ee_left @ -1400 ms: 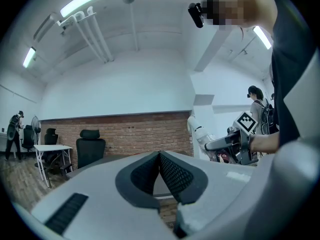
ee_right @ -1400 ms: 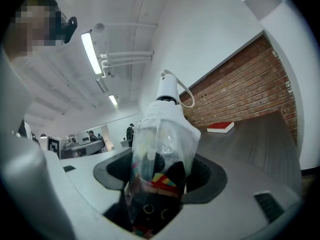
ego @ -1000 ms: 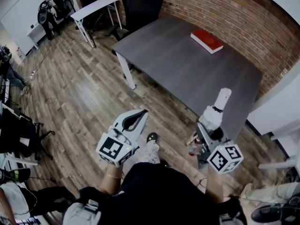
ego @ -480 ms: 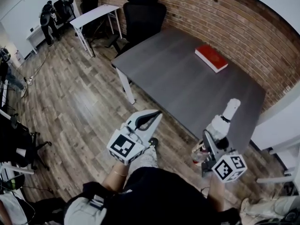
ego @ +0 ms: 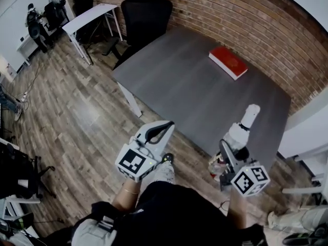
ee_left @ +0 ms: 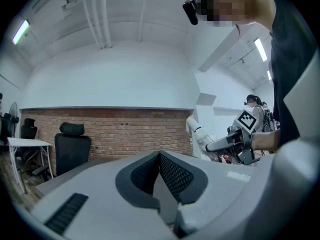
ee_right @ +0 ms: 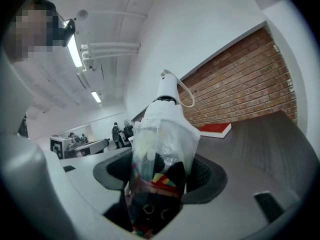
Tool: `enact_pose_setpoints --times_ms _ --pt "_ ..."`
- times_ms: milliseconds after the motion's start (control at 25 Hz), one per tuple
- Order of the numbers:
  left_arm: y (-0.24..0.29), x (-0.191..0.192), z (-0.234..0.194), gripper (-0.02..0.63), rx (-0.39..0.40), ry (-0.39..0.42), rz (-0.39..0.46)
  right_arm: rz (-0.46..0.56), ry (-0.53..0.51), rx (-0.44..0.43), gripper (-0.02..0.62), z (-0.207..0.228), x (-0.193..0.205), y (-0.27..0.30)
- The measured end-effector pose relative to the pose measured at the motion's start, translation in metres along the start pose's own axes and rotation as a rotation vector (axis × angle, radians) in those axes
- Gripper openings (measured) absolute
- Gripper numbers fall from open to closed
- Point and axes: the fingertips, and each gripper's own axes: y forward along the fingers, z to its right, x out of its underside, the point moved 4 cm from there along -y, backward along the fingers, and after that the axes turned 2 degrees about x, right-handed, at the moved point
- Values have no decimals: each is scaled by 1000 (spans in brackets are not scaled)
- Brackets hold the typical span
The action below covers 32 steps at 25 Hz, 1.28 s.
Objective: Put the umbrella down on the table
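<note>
Grey rectangular table (ego: pixel 179 81) is bare except 1 red book (ego: pixel 228 62) near far edge; right gripper (ego: pixel 226 151) clamps plastic-sleeved white-handled umbrella (ego: pixel 241 129); left gripper (ego: pixel 162 128) closed, empty.

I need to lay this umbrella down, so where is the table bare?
Nearly all of the table is bare: the whole stretch from its near edge to the end by the chair. Only the red book, by the brick wall, takes room. The umbrella would fit anywhere on this side of the book.
</note>
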Motion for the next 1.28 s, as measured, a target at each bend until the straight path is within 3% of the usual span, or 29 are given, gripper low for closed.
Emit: enact_pose_setpoints --times_ms 640,1280 --pt "102 -6 -87 3 141 -24 -13 4 56 157 287 42 -39 76" --pt "187 -16 -161 3 276 9 -22 44 111 309 287 79 -54 142"
